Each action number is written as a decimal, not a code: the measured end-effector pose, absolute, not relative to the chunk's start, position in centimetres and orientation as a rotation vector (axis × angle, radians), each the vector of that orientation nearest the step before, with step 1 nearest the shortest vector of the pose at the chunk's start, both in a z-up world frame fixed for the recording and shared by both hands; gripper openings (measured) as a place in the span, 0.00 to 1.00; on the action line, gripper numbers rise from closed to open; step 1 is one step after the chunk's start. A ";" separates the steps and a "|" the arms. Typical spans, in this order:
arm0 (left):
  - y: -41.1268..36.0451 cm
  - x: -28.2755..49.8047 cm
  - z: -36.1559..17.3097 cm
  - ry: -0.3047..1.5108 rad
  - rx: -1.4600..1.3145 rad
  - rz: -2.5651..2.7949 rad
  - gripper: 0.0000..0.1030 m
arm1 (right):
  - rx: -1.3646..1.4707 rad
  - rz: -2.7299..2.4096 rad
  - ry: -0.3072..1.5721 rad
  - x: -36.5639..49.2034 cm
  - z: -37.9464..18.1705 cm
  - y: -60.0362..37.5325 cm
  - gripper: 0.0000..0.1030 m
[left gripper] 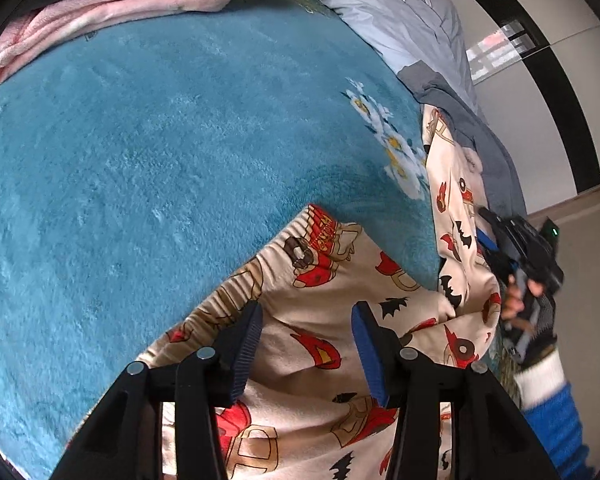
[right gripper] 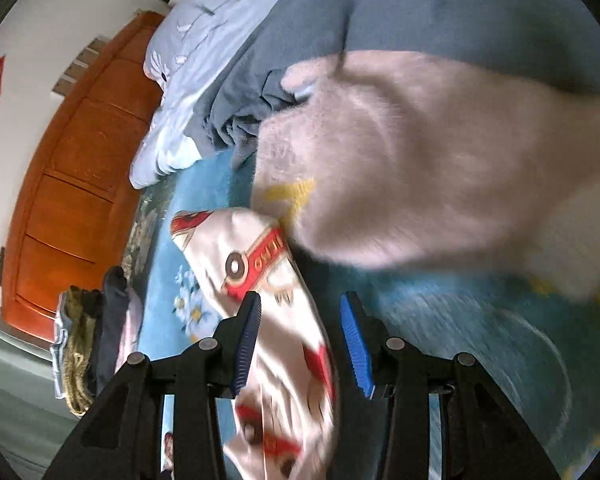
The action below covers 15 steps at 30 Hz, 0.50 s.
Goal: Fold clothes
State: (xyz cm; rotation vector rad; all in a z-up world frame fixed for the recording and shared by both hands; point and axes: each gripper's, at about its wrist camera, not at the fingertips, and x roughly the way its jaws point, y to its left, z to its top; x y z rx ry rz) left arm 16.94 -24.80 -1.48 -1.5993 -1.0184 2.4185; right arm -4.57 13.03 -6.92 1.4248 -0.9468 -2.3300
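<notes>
Cream printed cloth (left gripper: 320, 320), a garment patterned with red cartoon cars, black bats and brown doughnuts, lies on the teal plush blanket (left gripper: 160, 160) that covers the bed. Red banners in the print carry yellow lettering, but it is too warped to read. In the left wrist view its ribbed waistband edge runs diagonally up to a corner, and a long strip of the garment stretches away to the right, toward the bed's edge. The left gripper (left gripper: 306, 350) hangs over the garment with its jaws spread and no cloth pinched between the pads. The right gripper (right gripper: 300, 340) also has its jaws apart, with a band of the printed fabric passing between them; whether the pads touch it cannot be told through the blur. A blurred pale pink garment (right gripper: 440, 160) lies just beyond. Wide bare blanket stretches to the left of the garment up to a folded pink towel (left gripper: 100, 12). A grey duvet (right gripper: 420, 8) and a wooden door (right gripper: 80, 168) lie farther out.
</notes>
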 end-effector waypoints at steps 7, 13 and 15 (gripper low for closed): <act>-25.0 17.2 -1.6 -1.023 -1.579 2.409 0.49 | 1.473 -2.342 -0.829 -6.8 -6.9 10.5 0.22; -25.2 17.5 -1.7 -1.050 -1.577 2.401 0.49 | 1.443 -2.356 -0.799 -4.7 -5.4 10.6 0.04; -25.2 17.7 -1.7 -1.056 -1.579 2.397 0.49 | 1.361 -2.359 -0.895 -3.0 -4.1 12.3 0.04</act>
